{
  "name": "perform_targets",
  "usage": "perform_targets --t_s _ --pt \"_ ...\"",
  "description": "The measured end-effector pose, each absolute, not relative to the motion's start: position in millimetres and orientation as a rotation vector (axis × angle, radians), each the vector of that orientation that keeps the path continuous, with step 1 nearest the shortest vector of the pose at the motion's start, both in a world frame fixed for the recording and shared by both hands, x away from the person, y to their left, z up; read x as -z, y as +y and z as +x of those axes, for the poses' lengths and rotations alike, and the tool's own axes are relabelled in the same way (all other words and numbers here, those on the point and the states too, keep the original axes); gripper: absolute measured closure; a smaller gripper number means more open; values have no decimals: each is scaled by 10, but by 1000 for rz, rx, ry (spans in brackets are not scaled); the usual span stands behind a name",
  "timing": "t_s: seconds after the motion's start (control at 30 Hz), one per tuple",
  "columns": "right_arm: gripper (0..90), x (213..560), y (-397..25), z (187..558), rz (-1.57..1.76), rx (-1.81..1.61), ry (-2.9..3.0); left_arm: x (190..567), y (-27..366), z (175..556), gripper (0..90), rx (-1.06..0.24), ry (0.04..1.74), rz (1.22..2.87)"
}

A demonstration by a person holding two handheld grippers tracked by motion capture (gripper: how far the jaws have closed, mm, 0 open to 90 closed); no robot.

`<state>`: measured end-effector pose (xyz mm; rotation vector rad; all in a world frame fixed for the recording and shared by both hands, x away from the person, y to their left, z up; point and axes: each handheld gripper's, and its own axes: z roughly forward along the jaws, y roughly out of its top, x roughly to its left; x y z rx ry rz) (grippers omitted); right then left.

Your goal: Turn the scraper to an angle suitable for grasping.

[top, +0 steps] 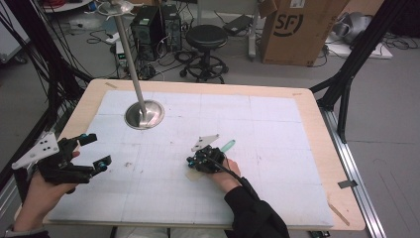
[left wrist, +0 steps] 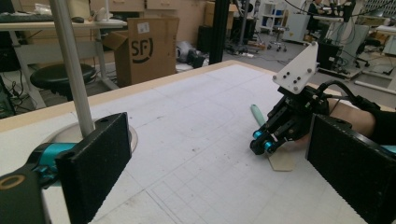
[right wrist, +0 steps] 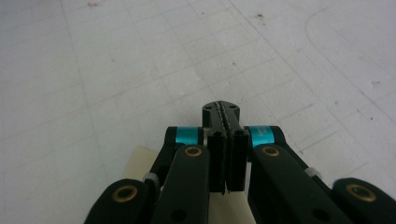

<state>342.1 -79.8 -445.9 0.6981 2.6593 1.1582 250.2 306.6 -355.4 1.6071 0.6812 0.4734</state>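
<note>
Right gripper (top: 194,161) sits low on the counter (top: 277,148), jaws pressed together over the cream spatula (left wrist: 281,159), apparently not gripping it. Left gripper (top: 94,151) waits, jaws spread; lifting remains.

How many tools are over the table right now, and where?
2. The left tool is at the table's left edge, jaws open; the right tool is near the middle, jaws shut, over a cream spatula.

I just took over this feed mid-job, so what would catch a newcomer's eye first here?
The steel pole rising from its round base at the table's far left. Near the middle, the right gripper, jaws shut, is pressed down over a pale spatula with a green handle. The left gripper is held with its jaws wide open at the near left edge.
</note>
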Motion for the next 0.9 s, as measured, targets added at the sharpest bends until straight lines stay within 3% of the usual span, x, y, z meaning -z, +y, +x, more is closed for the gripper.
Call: perform_targets --t_s 0.9 --pt "899 4424 -959 3162 770 -1119 2691 3554 2842 2714 74 -416 646 1622"
